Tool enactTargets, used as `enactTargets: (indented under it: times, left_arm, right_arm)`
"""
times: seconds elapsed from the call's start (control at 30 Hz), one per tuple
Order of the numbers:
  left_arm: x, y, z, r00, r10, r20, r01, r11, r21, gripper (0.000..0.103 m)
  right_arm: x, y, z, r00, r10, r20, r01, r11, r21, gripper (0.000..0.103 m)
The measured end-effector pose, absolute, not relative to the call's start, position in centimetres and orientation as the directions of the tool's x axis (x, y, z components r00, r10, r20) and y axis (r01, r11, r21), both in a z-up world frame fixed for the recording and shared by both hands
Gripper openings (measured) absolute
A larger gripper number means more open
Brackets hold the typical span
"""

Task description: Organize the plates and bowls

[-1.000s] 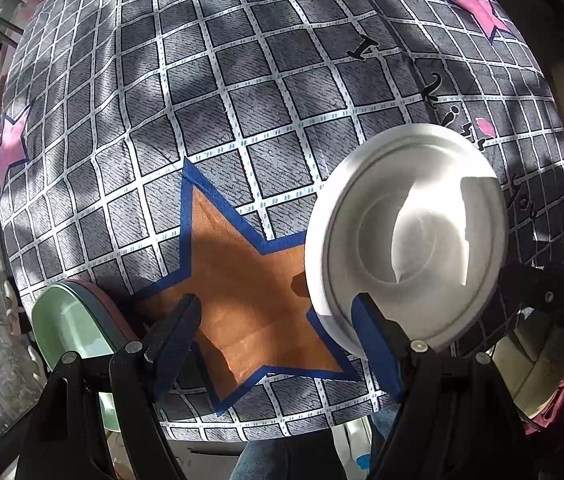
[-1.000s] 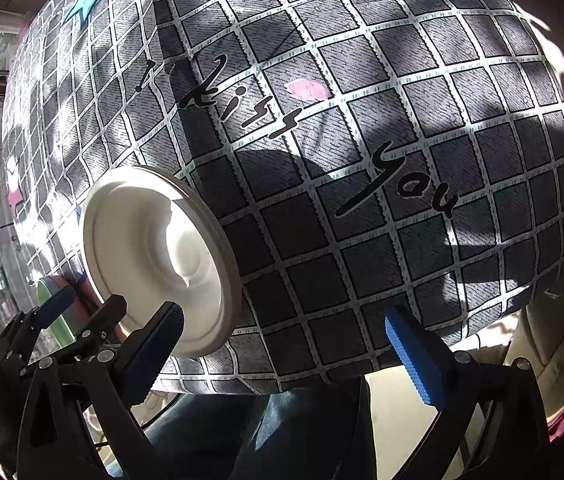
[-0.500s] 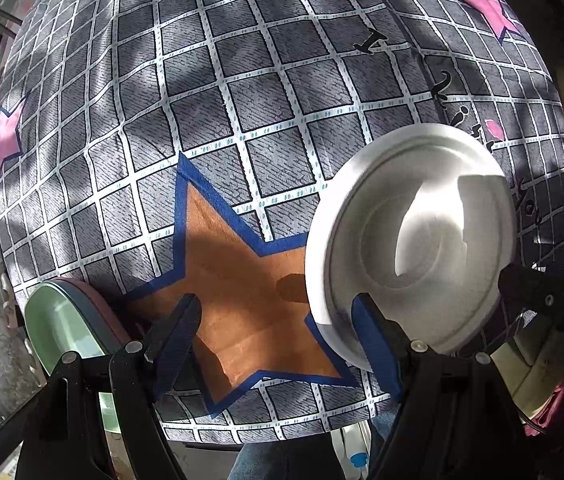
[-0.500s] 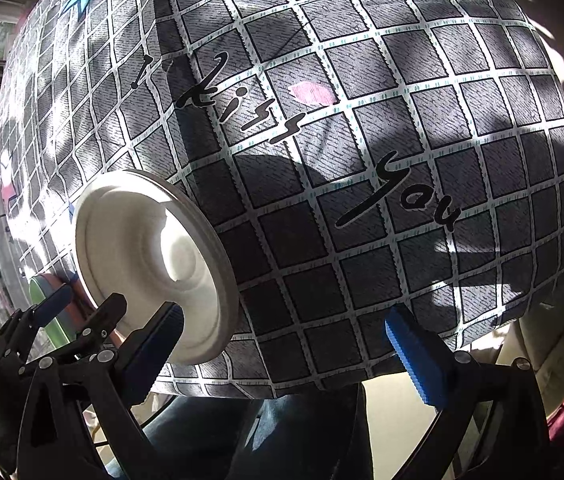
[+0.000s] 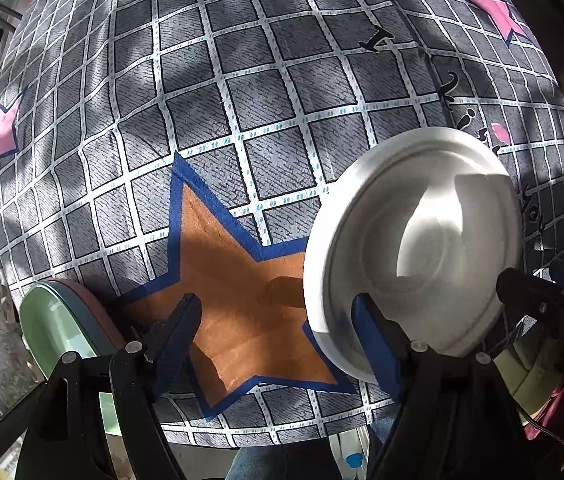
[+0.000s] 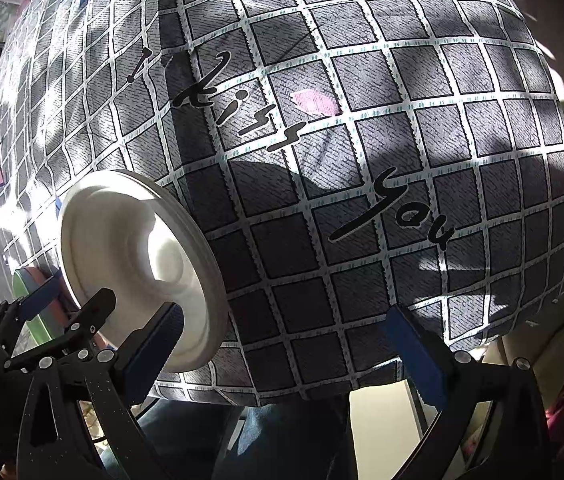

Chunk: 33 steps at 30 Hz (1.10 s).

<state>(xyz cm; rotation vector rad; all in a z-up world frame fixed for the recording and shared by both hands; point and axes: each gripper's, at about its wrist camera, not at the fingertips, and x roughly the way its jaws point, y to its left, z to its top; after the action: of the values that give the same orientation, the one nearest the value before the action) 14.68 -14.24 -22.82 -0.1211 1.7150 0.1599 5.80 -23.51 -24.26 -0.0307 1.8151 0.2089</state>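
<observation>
on the cloth: white plate (image 5: 413, 248) sits beside your left tongs' (image 5: 278, 336) right finger
left tongs: open, empty
right tongs (image 6: 285, 344): open, empty

Grey grid-checked cloth (image 5: 210, 92) covering the table: orange blue-edged star (image 5: 234, 280) near front edge; pink stars (image 5: 2, 136) toward corners; black script lettering (image 6: 393, 212).

Both grippers, left gripper (image 5: 278, 340) and right gripper (image 6: 289, 344), have black frames with silver screws and blue pads (image 6: 413, 352); the person wears blue jeans (image 6: 186, 432).
</observation>
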Motion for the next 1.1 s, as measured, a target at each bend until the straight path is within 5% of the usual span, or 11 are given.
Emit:
enactTargets:
  times: [0.83, 0.97, 1.1]
  left_arm:
    - [16.7, -13.7, -28.6, -0.147, -0.024, -0.989, -0.202, 0.979, 0.006, 0.081]
    - [16.8, -13.7, -28.7, -0.138, -0.042, -0.990, -0.202, 0.979, -0.014, 0.074]
    - [17.1, -14.3, -28.8, -0.127, -0.080, -0.989, -0.192, 0.980, -0.054, 0.053]
  right_arm:
    - [5.3, -20.0, -28.1, -0.232, -0.004, -0.973, -0.320, 0.945, 0.072, 0.099]
    - [5.3, -19.5, -28.7, -0.259, 0.006, -0.966, -0.317, 0.944, 0.090, 0.080]
    - [4.6, -17.5, -28.9, -0.269, 0.047, -0.962, -0.331, 0.933, 0.139, 0.047]
